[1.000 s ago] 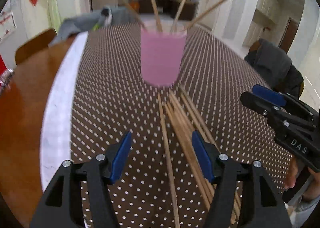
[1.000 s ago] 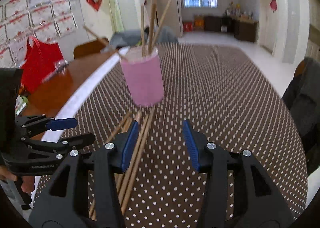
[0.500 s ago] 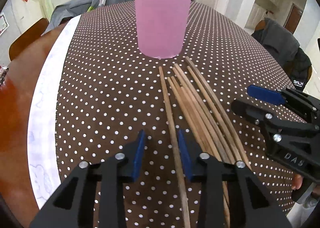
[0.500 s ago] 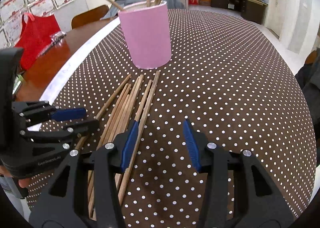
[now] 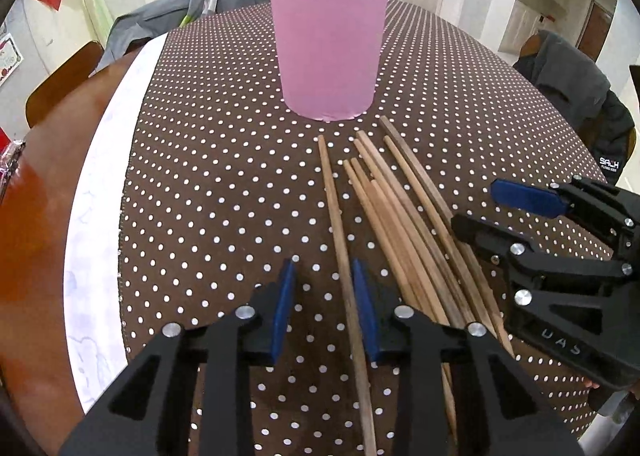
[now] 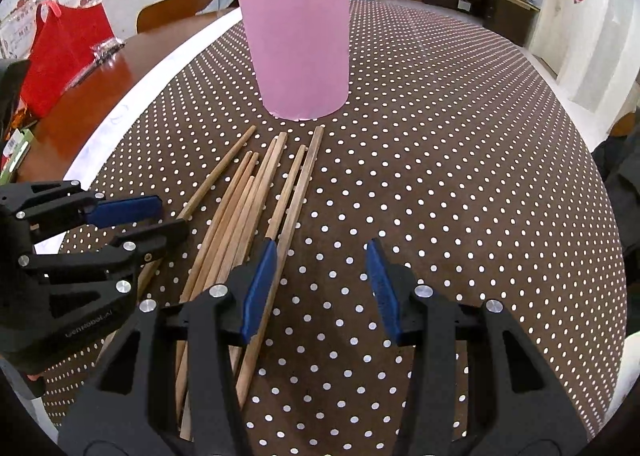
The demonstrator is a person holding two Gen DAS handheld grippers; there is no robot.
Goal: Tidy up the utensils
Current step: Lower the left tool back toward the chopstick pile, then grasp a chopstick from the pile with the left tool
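Left wrist view shows our left tongs (image 5: 324, 296) partly open around one loose chopstick (image 5: 338, 224), our right tongs (image 6: 320, 288) wide open holding nothing, four sticks already in the pink cup (image 5: 330, 48) mid-counter, and a pile of chopsticks (image 5: 404, 212) left.

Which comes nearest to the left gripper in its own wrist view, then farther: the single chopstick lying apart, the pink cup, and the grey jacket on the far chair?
1. Single chopstick, between the left gripper fingers.
2. Pink cup, straight ahead, mid-table.
3. Grey jacket, beyond the table edge, left of the cup.
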